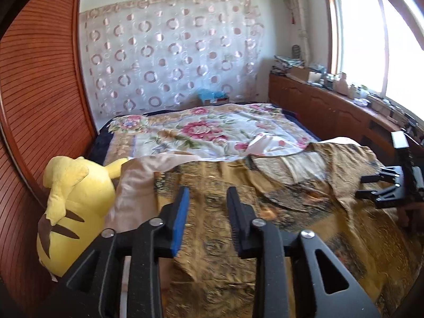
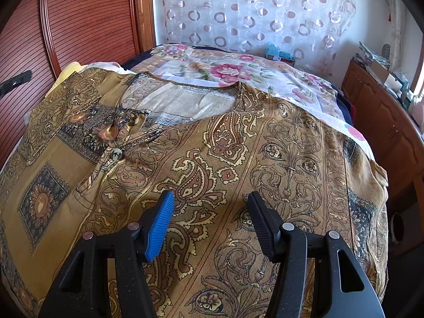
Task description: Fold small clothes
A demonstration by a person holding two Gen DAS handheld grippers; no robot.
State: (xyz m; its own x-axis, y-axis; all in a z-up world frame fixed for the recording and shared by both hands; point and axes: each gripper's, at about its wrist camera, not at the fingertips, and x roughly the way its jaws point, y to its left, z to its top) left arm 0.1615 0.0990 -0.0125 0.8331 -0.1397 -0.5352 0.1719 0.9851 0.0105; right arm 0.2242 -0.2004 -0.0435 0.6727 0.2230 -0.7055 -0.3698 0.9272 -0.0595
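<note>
No brand, label or readable writing anywhere; printing on the small box by the far curtain too blurred to make out.

Going left to right in the left wrist view: yellow plush toy with brown stripes [image 1: 76, 198] against the reddish slatted wooden headboard [image 1: 39, 106], at the bed's left edge. Just beside it, pale pink cloth [image 1: 137, 177] bunched on the bed. Then the left hand-held gripper [image 1: 208, 206], jaws apart, nothing between the blue pad and the black one, held over the mustard-brown paisley-print shirt [image 1: 291, 193]. Shirt spread across the near part of the bed on the white floral bedsheet with pink flowers [image 1: 201, 132]. At the right edge, the right hand-held gripper [image 1: 371, 185], seen from the side, above the shirt's far side. Beyond, a brown wooden cabinet [image 1: 331, 106] under the window, cluttered on top.

In the right wrist view: shirt [image 2: 225, 145] lying flat, front up, neckline opening [image 2: 180, 103] toward the far floral sheet, hem end toward the camera, long axis running near to far. Button placket left of centre, with a round pale button [image 2: 116, 154] below the collar; left part of the shirt showing square sunflower panels. Right hand-held gripper [image 2: 210, 206] with jaws well apart, hovering over the paisley front, gripping nothing. Curtain with ring pattern [image 2: 251, 13] behind the bed.
</note>
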